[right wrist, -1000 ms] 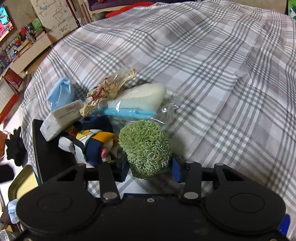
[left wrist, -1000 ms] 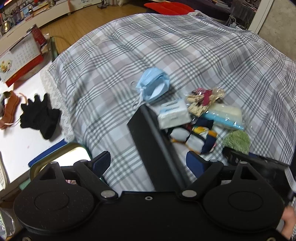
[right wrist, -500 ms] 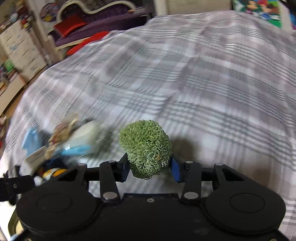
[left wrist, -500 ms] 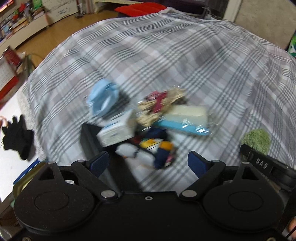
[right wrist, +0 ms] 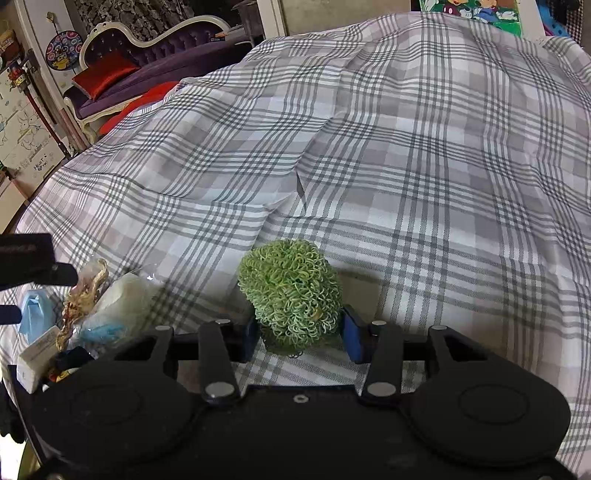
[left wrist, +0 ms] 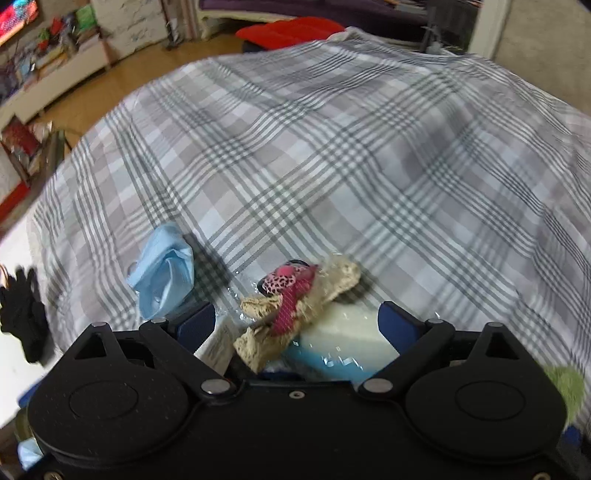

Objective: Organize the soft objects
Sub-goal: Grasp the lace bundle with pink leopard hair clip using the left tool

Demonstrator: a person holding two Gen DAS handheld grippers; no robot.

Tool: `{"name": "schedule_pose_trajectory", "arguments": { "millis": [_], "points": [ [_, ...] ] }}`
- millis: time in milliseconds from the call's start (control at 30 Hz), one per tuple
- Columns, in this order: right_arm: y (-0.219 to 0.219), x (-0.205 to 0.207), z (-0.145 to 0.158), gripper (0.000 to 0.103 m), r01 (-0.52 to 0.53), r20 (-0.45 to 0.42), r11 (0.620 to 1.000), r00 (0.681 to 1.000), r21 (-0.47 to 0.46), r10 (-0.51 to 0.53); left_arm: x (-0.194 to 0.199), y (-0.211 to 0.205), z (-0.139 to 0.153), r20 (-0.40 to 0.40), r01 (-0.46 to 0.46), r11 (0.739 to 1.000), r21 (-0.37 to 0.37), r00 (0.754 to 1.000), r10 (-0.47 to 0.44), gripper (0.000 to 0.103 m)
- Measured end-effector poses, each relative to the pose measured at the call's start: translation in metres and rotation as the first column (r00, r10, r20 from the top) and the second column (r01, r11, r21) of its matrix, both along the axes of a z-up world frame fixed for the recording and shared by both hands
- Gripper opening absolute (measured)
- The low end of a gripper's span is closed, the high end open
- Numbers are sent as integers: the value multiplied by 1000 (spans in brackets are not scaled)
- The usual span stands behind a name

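Note:
A pile of soft things lies on the plaid cloth [left wrist: 369, 166]. It holds a blue face mask [left wrist: 162, 273], a clear bag of beige lace with a pink spotted piece [left wrist: 295, 302], a wrapped white and blue sponge [left wrist: 343, 343] and a white tissue pack [left wrist: 216, 343]. My left gripper [left wrist: 295, 319] hangs over the pile with its jaws opening; the lace bag and sponge sit between the fingers, untouched by the pads. To the right of the pile, my right gripper [right wrist: 301, 334] is shut on a green curly scrubber [right wrist: 291, 291], just above the cloth.
Black gloves [left wrist: 22, 314] lie on a white surface beyond the cloth's left edge. A red cushion [left wrist: 291, 29] and a purple sofa [right wrist: 147, 48] stand behind the bed. Plaid cloth stretches wide beyond and to the right of the scrubber.
My left gripper has moved right, over the pile, with its jaws spreading; the black tray has left its view. The right gripper carried the green scrubber right, away from the pile.

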State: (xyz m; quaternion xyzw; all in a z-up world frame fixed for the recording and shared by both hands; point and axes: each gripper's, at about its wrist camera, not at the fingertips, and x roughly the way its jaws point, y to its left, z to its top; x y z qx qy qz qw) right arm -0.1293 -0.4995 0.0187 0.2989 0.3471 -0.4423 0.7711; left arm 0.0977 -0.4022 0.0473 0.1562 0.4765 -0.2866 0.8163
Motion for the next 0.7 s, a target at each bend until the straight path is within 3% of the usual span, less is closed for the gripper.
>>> {"name": "schedule_pose_trajectory", "arguments": {
  "millis": [133,267,400,433,467,500,600,700],
  "points": [
    [-1,3,-3,45,-25,10,1000,1000,14,25,14,-6,-26,-51,-52,998,28,997,53,92],
    [0,5,-5,45,-43,7,999,999,6,43,15,-15,-50,-63,-47,996,69,997,52,92],
    [-2,7,-8,45,-47,3,999,999,15,47,22,-17,-60,-93,-69,997,46,993,73,92],
    [-2,7,-9,45,-47,3,999,999,15,47,26,-16,-63,-121,-74,997,34,990,78,89],
    [-2,8,-9,45,-47,2,999,999,15,47,29,-15,-66,-153,-78,997,27,985,81,76],
    [-1,8,-9,45,-48,0,999,999,14,48,32,-14,-69,-178,-84,996,26,980,88,73],
    [0,9,-9,45,-55,-4,998,998,5,55,32,-9,-68,-158,-89,996,6,983,89,52],
    [3,10,-8,45,-60,-9,998,998,-10,60,28,-7,-62,-161,-65,998,-2,985,64,50]
  ]
}}
